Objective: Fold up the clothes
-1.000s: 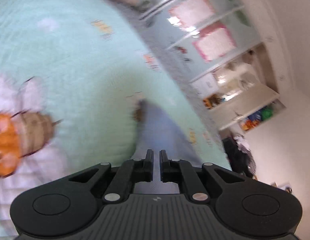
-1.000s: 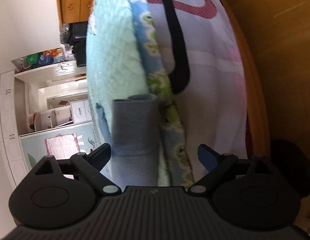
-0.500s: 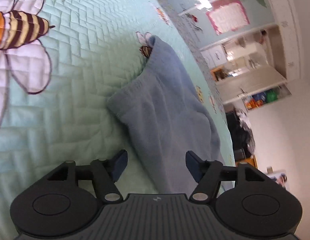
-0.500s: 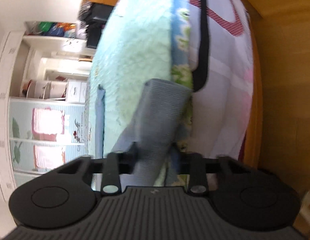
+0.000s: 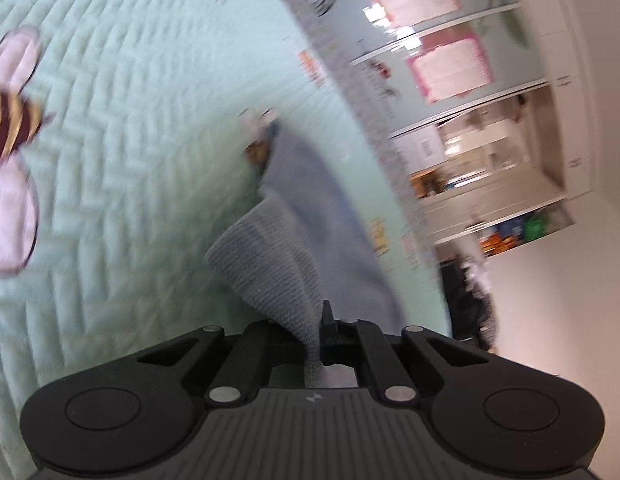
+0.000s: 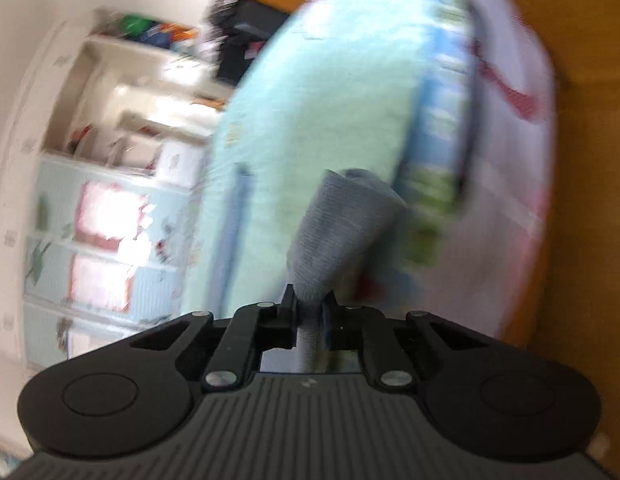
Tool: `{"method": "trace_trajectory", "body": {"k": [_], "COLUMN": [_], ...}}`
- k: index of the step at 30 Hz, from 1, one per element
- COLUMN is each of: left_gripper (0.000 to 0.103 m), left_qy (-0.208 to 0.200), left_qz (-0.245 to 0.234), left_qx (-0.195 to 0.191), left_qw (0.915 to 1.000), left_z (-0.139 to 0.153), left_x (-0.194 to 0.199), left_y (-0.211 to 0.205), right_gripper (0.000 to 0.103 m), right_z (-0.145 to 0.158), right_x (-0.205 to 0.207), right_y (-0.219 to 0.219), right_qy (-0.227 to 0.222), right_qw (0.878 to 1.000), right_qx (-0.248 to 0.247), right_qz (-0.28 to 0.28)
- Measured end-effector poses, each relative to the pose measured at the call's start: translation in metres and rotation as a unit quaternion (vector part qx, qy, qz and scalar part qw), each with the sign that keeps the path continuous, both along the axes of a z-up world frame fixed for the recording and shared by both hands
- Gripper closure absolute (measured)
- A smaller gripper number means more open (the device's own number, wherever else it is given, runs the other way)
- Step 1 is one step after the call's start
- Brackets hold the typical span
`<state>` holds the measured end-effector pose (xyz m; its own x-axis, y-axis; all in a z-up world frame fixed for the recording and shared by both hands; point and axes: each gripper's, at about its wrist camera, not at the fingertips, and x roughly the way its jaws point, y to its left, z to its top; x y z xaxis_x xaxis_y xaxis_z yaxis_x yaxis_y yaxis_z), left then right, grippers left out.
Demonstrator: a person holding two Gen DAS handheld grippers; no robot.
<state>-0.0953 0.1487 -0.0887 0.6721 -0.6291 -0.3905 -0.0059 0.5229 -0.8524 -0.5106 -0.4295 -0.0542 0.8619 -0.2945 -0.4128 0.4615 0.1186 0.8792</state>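
Left gripper [image 5: 321,322]: half a second ago its jaws stood spread over the grey-blue ribbed knit garment [image 5: 278,264]; now they are pressed together, pinching a ribbed edge of it. That edge lifts in a cone off the mint-green quilted bedspread [image 5: 130,140]; the rest of the cloth trails away, lying on the quilt.

Right gripper [image 6: 310,314]: jaws stay clamped on another ribbed edge of the same garment, cloth bunching up just ahead of them.

I judge both ends secured, so the fold can start: carry one edge over to the other.

Pose: I hold both grippers low and angled along the bed. Both views are motion-blurred. Beyond the bed's edge, white wall shelving [image 5: 489,152], well apart.
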Motion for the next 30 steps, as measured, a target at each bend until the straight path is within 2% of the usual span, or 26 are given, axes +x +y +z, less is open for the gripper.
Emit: {"method": "trace_trajectory", "body": {"k": [2,4,5,7,9,11,13,14,16,17,19,20,21,22,24,28,30], "left_gripper": [0.1,0.1,0.099,0.099,0.099,0.097,0.097,0.097,0.096,0.094,0.089,0.087,0.086,0.085,0.085,0.077,0.075], "left_qy": [-0.022,-0.039,-0.046,-0.046,-0.027,0.015,0.055,0.056,0.044,0.041,0.036,0.037,0.039,0.039,0.041,0.047,0.051], "left_qz": [0.001,-0.001,-0.002,-0.005,-0.008,0.0,0.009,0.009,0.005,0.005,0.003,0.004,0.006,0.006,0.005,-0.001,-0.003], "left_qx": [-0.009,-0.016,-0.017,-0.016,-0.023,-0.033,-0.046,-0.057,-0.061,-0.056,-0.049,-0.049,-0.049,-0.05,-0.049,-0.05,-0.054], "left_qw": [0.9997,0.9991,0.9988,0.9988,0.9993,0.9993,0.9974,0.9968,0.9972,0.9976,0.9982,0.9981,0.998,0.998,0.9979,0.9976,0.9972], "left_z": [0.012,0.017,0.018,0.009,-0.012,-0.041,-0.069,-0.076,-0.075,-0.072,-0.068,-0.068,-0.069,-0.07,-0.071,-0.067,-0.067], "left_x": [-0.002,-0.01,-0.016,-0.028,-0.043,-0.055,-0.064,-0.068,-0.072,-0.073,-0.072,-0.072,-0.072,-0.072,-0.072,-0.069,-0.064], "left_y": [0.005,0.008,0.01,0.014,0.022,0.032,0.041,0.045,0.048,0.048,0.046,0.045,0.044,0.042,0.038,0.038,0.037], "right_gripper": [0.093,0.093,0.093,0.092,0.092,0.091,0.089,0.088,0.088,0.087,0.083,0.076,0.063,0.055,0.029,0.027,0.027], "right_z": [0.034,0.067,0.079,0.084,0.071,0.046,0.012,-0.01,-0.04,-0.046,-0.04,-0.033,-0.026,-0.02,-0.011,-0.013,-0.02], "right_x": [0.023,0.042,0.049,0.057,0.053,0.039,0.017,0.004,-0.019,-0.028,-0.039,-0.041,-0.041,-0.039,-0.031,-0.008,-0.01], "right_y": [-0.013,-0.022,-0.028,-0.037,-0.038,-0.032,-0.027,-0.027,-0.024,-0.019,-0.011,-0.006,-0.002,0.002,0.005,0.003,0.0], "right_qy": [-0.035,-0.082,-0.101,-0.107,-0.078,-0.029,0.011,0.022,0.007,-0.007,-0.021,-0.027,-0.033,-0.042,-0.048,0.005,0.011], "right_qw": [0.997,0.987,0.984,0.982,0.986,0.989,0.994,0.997,1.0,1.0,0.999,0.998,0.997,0.996,0.996,0.999,0.999], "right_qx": [-0.064,-0.127,-0.142,-0.142,-0.135,-0.134,-0.1,-0.068,-0.011,-0.003,-0.022,-0.04,-0.052,-0.06,-0.07,-0.048,-0.032], "right_qz": [0.025,0.044,0.05,0.063,0.065,0.064,0.042,0.028,-0.003,-0.015,-0.039,-0.047,-0.047,-0.041,-0.022,-0.004,-0.012]}}
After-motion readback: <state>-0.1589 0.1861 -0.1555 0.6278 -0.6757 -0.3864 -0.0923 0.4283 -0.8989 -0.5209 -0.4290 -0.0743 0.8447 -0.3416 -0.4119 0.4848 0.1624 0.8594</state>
